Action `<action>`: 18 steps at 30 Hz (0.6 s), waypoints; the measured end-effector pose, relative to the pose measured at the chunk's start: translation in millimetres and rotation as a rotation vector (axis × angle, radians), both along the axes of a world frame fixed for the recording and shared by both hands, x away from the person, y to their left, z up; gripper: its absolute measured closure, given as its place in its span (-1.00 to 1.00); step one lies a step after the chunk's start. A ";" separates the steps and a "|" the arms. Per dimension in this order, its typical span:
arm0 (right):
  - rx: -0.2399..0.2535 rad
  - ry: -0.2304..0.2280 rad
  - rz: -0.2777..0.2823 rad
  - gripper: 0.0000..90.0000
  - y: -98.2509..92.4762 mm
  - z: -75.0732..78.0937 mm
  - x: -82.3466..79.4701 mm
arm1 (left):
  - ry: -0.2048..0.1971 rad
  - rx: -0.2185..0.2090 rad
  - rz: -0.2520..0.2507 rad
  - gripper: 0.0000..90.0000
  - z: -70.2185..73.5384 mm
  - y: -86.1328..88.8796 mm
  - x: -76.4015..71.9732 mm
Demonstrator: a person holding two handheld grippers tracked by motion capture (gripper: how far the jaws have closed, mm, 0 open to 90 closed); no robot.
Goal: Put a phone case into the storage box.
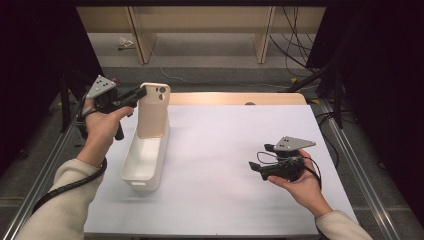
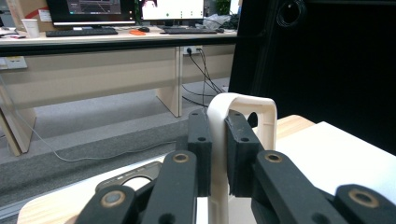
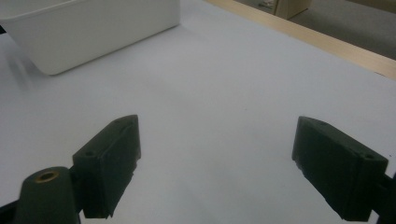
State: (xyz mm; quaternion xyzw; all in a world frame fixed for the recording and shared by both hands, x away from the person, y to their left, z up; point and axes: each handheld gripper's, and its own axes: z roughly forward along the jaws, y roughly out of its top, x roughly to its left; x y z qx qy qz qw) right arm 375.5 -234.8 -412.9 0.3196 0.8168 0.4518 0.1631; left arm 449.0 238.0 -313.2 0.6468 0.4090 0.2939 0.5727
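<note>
A beige, flat, round-cornered phone case (image 1: pixel 153 109), with a camera cut-out near its top corner, is held upright over the far end of a white, oblong plastic bin (image 1: pixel 145 161) that stands on the left part of the white-covered table (image 1: pixel 235 165). In the high view the case's lower edge is seen to reach down into the bin; whether it touches the bin floor cannot be told. The left gripper (image 1: pixel 141 93), carried in the left hand (image 1: pixel 102 125), is brought in from the left at the case's upper edge. In the left gripper view its two black pads (image 2: pixel 241 154) are pressed together on the thin side wall of the case (image 2: pixel 219 140), so the tool is clamped on the case. The right gripper (image 1: pixel 260 159) is held in the right hand (image 1: pixel 300 185) low over the right part of the table, well apart from the bin. In the right gripper view its jaws are spread wide over bare table surface, with the bin (image 3: pixel 93 32) farther off.
</note>
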 end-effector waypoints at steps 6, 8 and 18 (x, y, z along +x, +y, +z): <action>0.003 -0.005 -0.001 -0.64 -0.2 1.0 0.0 | -0.001 -0.013 0.025 0.82 -2.0 6.0 3.6; 0.003 -0.003 -0.001 -0.64 -0.3 0.8 0.1 | -0.007 -0.017 0.032 0.82 -3.5 7.6 5.4; 0.006 -0.003 -0.002 -0.64 -0.5 1.0 0.3 | -0.019 -0.016 0.071 0.82 -17.7 12.7 15.8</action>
